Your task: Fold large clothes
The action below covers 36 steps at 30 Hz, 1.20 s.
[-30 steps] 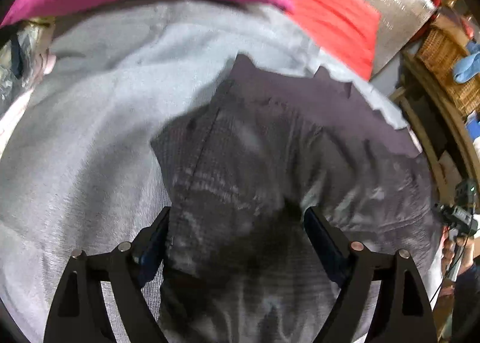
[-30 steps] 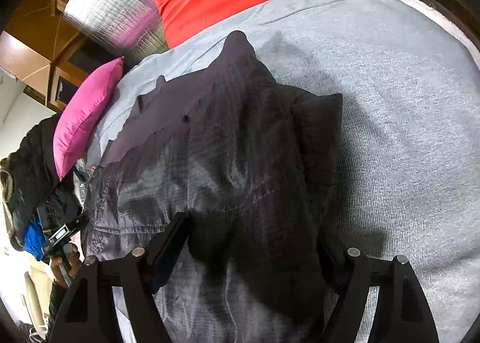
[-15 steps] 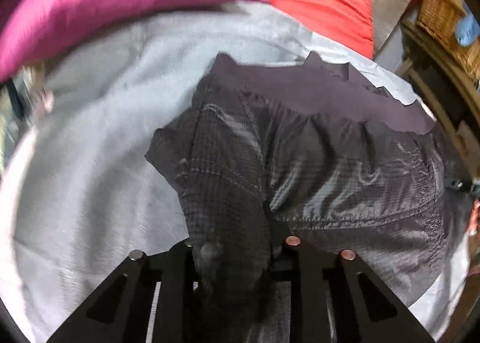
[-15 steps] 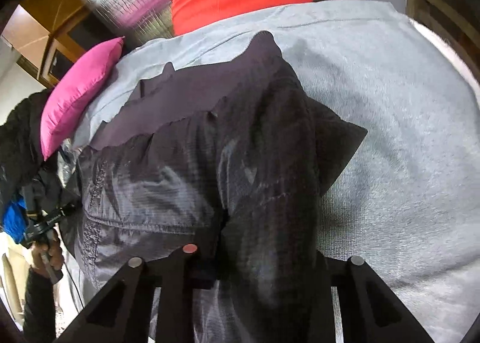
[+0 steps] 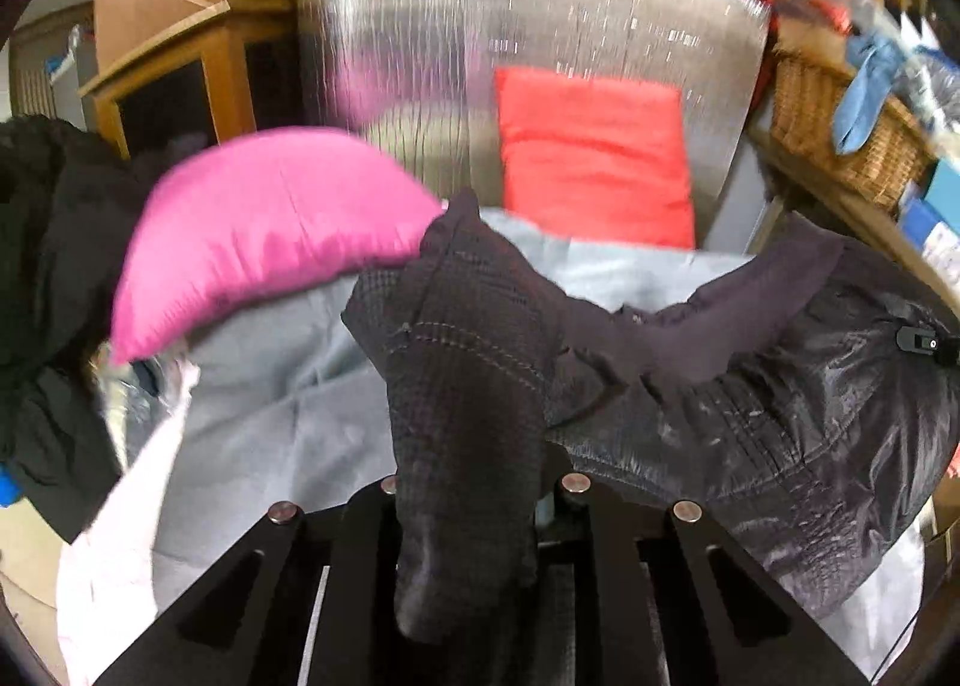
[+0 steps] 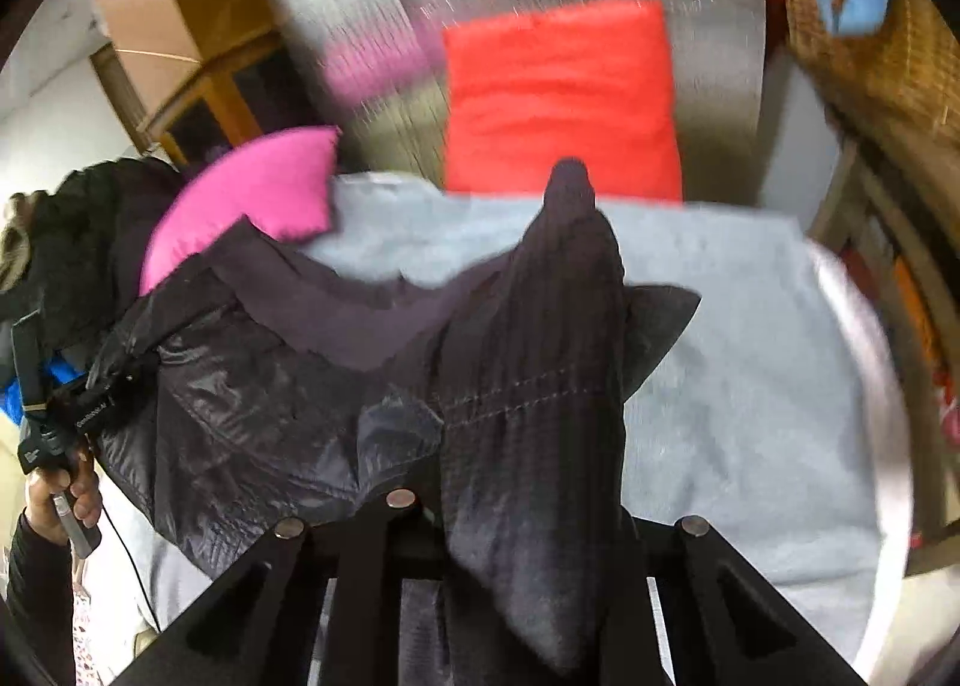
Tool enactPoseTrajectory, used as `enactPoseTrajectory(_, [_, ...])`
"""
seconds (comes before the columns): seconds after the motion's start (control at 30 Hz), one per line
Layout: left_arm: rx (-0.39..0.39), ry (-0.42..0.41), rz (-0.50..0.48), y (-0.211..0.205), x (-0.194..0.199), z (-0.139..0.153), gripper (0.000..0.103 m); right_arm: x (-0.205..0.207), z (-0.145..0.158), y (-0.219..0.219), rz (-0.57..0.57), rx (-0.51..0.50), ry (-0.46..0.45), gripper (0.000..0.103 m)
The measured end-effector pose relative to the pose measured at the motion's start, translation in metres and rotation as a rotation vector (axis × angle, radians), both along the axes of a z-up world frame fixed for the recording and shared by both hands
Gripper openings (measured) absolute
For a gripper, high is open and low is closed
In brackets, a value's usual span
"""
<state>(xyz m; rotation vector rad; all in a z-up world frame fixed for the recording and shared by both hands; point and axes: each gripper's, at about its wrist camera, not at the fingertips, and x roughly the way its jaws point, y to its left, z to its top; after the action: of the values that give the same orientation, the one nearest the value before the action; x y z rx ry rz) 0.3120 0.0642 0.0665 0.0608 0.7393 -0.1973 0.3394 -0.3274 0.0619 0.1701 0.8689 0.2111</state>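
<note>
A dark, shiny jacket [image 5: 750, 416] with a matt purple lining hangs lifted above the grey bedsheet [image 5: 270, 416], stretched between both grippers. My left gripper [image 5: 474, 494] has a bunched fold of the jacket between its jaws, which are closing; the pads press on the cloth. In the right wrist view my right gripper [image 6: 522, 506] also pinches a fold of the jacket [image 6: 252, 416], its jaws closing on it. The fingertips of both are hidden under fabric. The jacket's far edge still trails on the grey bedsheet [image 6: 750, 386].
A pink pillow [image 5: 270, 230] and a red pillow [image 5: 594, 158] lean against a silver quilted mat [image 5: 540, 14] at the head of the bed. Dark clothes [image 5: 48, 266] are piled at the left. A wicker basket [image 5: 840, 116] sits on a shelf at the right. A person's hand [image 6: 60, 494] grips a handle at the far left.
Both grippers went from wide open over the flat jacket to shut on folds of it, then rose, pulling the jacket up off the sheet.
</note>
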Motion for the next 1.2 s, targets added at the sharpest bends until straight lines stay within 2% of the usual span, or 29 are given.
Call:
enactPoseTrajectory(0.1, [-0.027, -0.046, -0.007, 0.012, -0.032, 0.018, 0.018, -0.038, 0.033, -0.002, 0.018, -0.011, -0.070, 0.018])
enactPoseTrajectory(0.17, [-0.056, -0.070, -0.012, 0.019, -0.056, 0.022, 0.018, -0.065, 0.043, -0.010, 0.018, -0.004, -0.099, 0.018])
enactPoseTrajectory(0.23, [-0.086, -0.083, -0.011, 0.028, -0.086, 0.017, 0.018, -0.095, 0.042, -0.016, 0.015, 0.009, -0.123, 0.018])
enactPoseTrajectory(0.33, [-0.095, -0.064, -0.012, 0.019, -0.109, -0.007, 0.018, -0.135, 0.021, -0.023, 0.005, 0.032, -0.129, 0.018])
enactPoseTrajectory(0.43, [-0.073, -0.012, -0.002, 0.014, -0.127, -0.055, 0.018, -0.156, -0.023, -0.023, -0.017, 0.078, -0.103, 0.018])
enactPoseTrajectory(0.53, [-0.079, 0.109, 0.026, 0.017, -0.129, -0.115, 0.018, -0.173, -0.087, -0.023, -0.036, 0.106, -0.031, 0.017])
enactPoseTrajectory(0.57, [-0.059, 0.156, 0.062, 0.021, -0.129, -0.141, 0.018, -0.176, -0.107, -0.026, -0.046, 0.111, -0.003, 0.018])
enactPoseTrajectory(0.63, [-0.090, 0.200, 0.082, 0.033, -0.133, -0.165, 0.024, -0.182, -0.152, -0.031, -0.092, 0.105, 0.063, 0.018])
enactPoseTrajectory(0.7, [-0.136, 0.238, 0.131, 0.048, -0.133, -0.174, 0.047, -0.190, -0.185, -0.046, -0.129, 0.191, 0.102, 0.022])
enactPoseTrajectory(0.73, [-0.141, 0.247, 0.148, 0.052, -0.134, -0.173, 0.050, -0.194, -0.190, -0.051, -0.141, 0.218, 0.098, 0.031])
enactPoseTrajectory(0.77, [-0.144, 0.254, 0.157, 0.057, -0.132, -0.169, 0.056, -0.196, -0.191, -0.052, -0.155, 0.220, 0.096, 0.048])
enactPoseTrajectory(0.8, [-0.138, 0.254, 0.169, 0.063, -0.134, -0.161, 0.061, -0.199, -0.190, -0.054, -0.177, 0.193, 0.103, 0.058])
enactPoseTrajectory(0.83, [-0.130, 0.241, 0.176, 0.069, -0.138, -0.154, 0.063, -0.199, -0.188, -0.055, -0.186, 0.164, 0.105, 0.066])
enactPoseTrajectory(0.9, [-0.124, 0.210, 0.181, 0.082, -0.146, -0.138, 0.065, -0.201, -0.181, -0.060, -0.186, 0.120, 0.100, 0.066])
enactPoseTrajectory(1.0, [-0.104, 0.120, 0.223, 0.101, -0.161, -0.106, 0.065, -0.211, -0.159, -0.077, -0.234, 0.098, 0.081, 0.066])
enactPoseTrajectory(1.07, [-0.098, 0.060, 0.244, 0.100, -0.163, -0.089, 0.065, -0.215, -0.139, -0.076, -0.251, 0.072, 0.028, 0.066])
enactPoseTrajectory(1.13, [-0.106, 0.033, 0.211, 0.084, -0.159, -0.079, 0.065, -0.210, -0.115, -0.066, -0.211, 0.095, -0.046, 0.066])
enactPoseTrajectory(1.2, [-0.100, 0.017, 0.169, 0.062, -0.154, -0.079, 0.067, -0.199, -0.104, -0.047, -0.152, 0.124, -0.077, 0.071])
